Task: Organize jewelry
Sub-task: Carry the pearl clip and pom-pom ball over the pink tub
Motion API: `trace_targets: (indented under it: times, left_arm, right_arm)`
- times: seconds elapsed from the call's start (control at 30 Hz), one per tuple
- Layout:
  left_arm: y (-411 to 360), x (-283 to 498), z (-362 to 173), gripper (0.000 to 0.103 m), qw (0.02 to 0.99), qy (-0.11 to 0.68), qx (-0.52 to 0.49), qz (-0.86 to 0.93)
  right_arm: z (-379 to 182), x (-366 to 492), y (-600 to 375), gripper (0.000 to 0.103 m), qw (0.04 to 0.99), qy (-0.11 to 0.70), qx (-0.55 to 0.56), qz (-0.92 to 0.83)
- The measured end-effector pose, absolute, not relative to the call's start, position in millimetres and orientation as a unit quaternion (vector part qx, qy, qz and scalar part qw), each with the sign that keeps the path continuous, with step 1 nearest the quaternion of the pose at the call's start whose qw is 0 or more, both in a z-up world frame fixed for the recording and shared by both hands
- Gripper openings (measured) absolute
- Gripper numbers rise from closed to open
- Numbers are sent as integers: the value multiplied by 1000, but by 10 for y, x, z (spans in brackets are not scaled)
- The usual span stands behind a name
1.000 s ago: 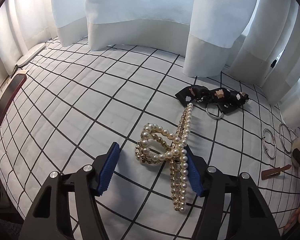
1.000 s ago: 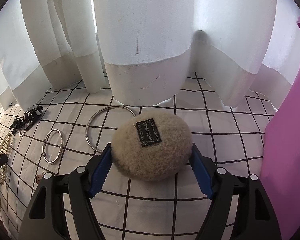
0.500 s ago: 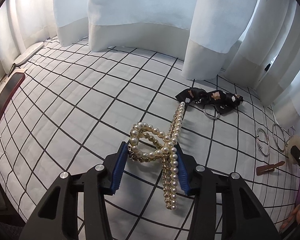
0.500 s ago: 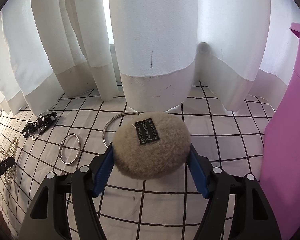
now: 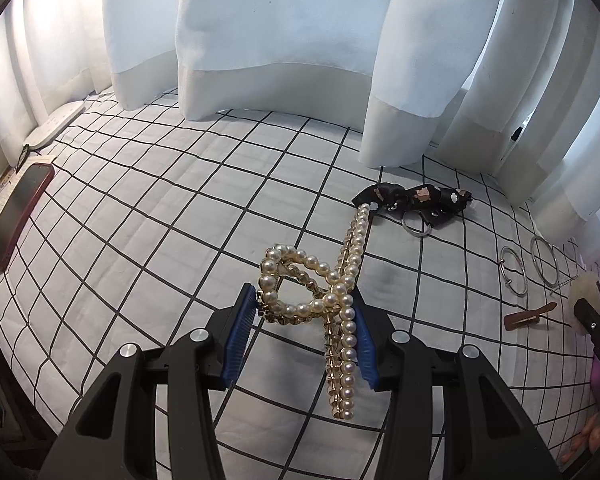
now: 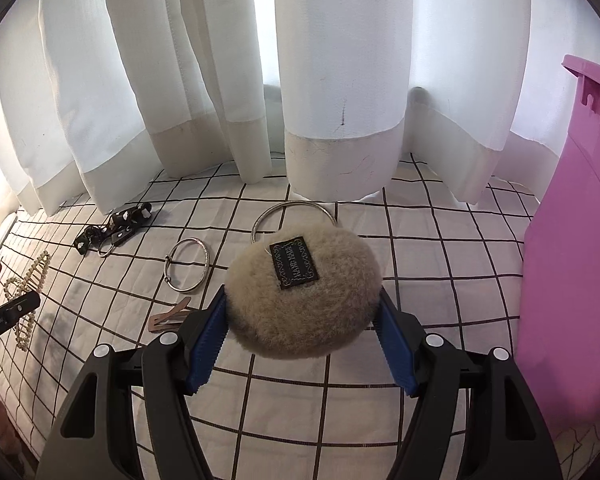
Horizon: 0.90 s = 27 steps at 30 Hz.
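Glossy pearl beads on a gold-toned metal clip [image 5: 332,300], pressed by ribbed blue pads [image 5: 240,336] on the matt black plastic left tool [image 5: 302,338]. Right tool [image 6: 302,338] grips a fuzzy beige puff [image 6: 300,300]. Shiny metal bangles [image 6: 187,264], quilted cloth bedcover [image 5: 148,216], smooth pink plastic box [image 6: 572,280].

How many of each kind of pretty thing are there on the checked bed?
Pearl hair claw: 1
Fluffy pouch: 1
Silver bangles: 2
Black bow clip: 1
Brown hair clip: 1
Total: 6
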<state>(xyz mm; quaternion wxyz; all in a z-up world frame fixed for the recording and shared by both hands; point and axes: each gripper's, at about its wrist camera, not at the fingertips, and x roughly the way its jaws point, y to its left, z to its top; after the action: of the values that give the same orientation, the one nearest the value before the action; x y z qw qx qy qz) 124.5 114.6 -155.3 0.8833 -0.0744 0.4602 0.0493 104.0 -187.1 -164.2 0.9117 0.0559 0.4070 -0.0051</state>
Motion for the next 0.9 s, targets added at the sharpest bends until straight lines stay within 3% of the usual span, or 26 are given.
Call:
trace_targets:
  times: [0.53,0.9]
  left_arm:
    - [1109,973,-663,44,907,420,-20,-31]
    - [526,728,-67,45,909,388,9,-152]
  right_arm:
    - [-783,389,-1526,67,923,380,57,7]
    - [26,-231,-1718,67,942,326,81,-25]
